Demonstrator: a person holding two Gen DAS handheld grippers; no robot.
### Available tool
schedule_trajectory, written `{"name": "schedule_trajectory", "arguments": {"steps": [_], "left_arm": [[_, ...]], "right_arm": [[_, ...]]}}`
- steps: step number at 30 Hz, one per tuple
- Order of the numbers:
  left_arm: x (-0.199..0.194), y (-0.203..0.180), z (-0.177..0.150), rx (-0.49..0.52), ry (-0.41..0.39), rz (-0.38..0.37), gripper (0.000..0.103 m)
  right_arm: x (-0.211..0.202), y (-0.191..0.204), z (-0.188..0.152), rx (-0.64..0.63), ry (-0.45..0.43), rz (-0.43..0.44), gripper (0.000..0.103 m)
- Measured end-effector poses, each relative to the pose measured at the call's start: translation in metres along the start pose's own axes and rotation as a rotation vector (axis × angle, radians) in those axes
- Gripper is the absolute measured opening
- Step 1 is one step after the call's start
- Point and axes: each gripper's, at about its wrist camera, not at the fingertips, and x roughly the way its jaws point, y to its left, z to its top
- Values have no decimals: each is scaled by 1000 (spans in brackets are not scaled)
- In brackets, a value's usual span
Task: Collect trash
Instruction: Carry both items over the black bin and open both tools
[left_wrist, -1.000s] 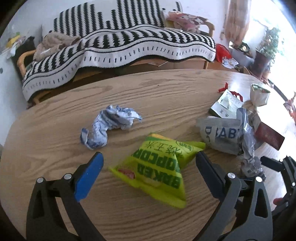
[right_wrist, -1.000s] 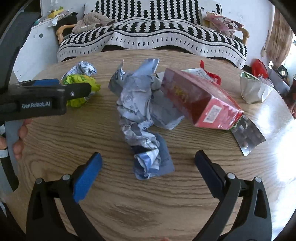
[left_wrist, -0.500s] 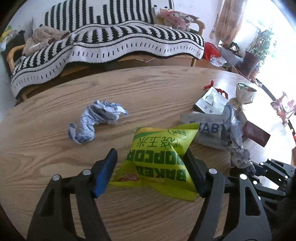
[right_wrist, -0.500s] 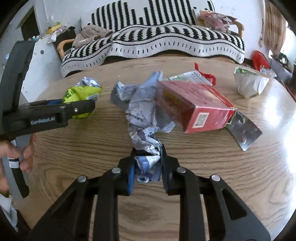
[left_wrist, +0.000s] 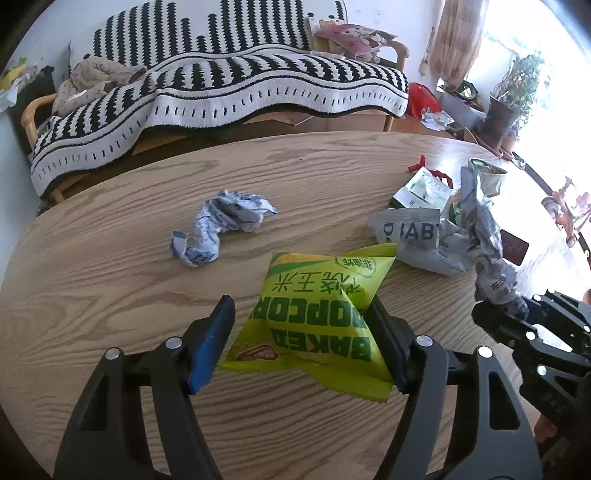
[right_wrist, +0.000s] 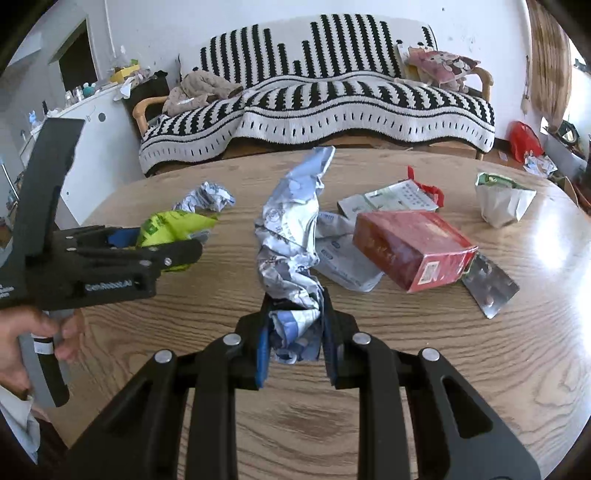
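My left gripper is shut on a yellow-green popcorn bag and holds it just above the wooden table; the bag also shows in the right wrist view. My right gripper is shut on the lower end of a long crumpled blue-white wrapper, which stands up from the jaws; it also shows in the left wrist view. A second crumpled blue-white wrapper lies on the table to the left.
On the table's right side lie a red box, a grey-white pouch, a white-green packet, a silver blister sheet and a crumpled white bag. A striped sofa stands behind the table.
Both grippers closed from open: the left on the popcorn bag, the right on the crumpled wrapper. Both pieces have since been lifted slightly off the table.
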Motion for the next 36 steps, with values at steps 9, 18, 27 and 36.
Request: {"name": "schedule_trajectory", "arguments": {"steps": [9,18,27,36], "left_arm": [[-6,10,1,-24,-9,-5,70],[-49,-13,6,2,-94,36,70],[-96,-164,-40,182,-59,-164,70],[-89,-340,-108,354,98,-422,70]], "right_arm": [[8,5,-1,-1,23,-3,23],[-27,7,7,50,-57,33,23],[-179,-61,-60,150,-190,-147,23],[-295,-184,-198,475,-129,-268,23]]}}
